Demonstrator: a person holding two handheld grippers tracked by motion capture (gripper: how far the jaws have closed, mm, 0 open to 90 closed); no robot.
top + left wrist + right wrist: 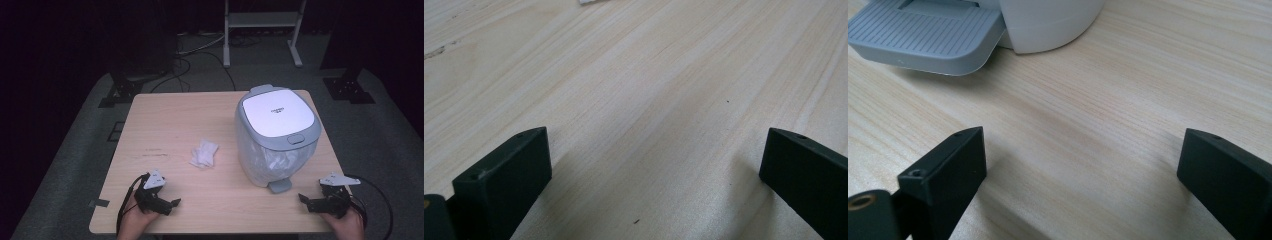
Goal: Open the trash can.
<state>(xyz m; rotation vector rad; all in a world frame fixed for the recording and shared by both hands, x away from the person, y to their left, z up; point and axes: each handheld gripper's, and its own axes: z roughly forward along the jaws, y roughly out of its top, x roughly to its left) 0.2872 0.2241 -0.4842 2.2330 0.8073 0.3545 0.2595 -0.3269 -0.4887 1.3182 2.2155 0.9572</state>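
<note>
While the high view took in the whole wooden table (165, 130), it showed a white pedal bin (276, 135) with a grey-rimmed lid standing closed on the right half, and a small crumpled white tissue (204, 153) lying near the middle, well apart from the bin. The left gripper (172, 204) rested near the front left edge, held in a hand (134, 222), and the right gripper (306, 201) sat near the front right edge, just beside the bin's base. The left gripper view added what the high view could not: its jaws stood wide apart over bare wood, holding nothing, with a white scrap at the top edge. The right gripper view showed its jaws equally wide and empty, with the ribbed grey pedal (923, 37) lying close ahead.
</note>
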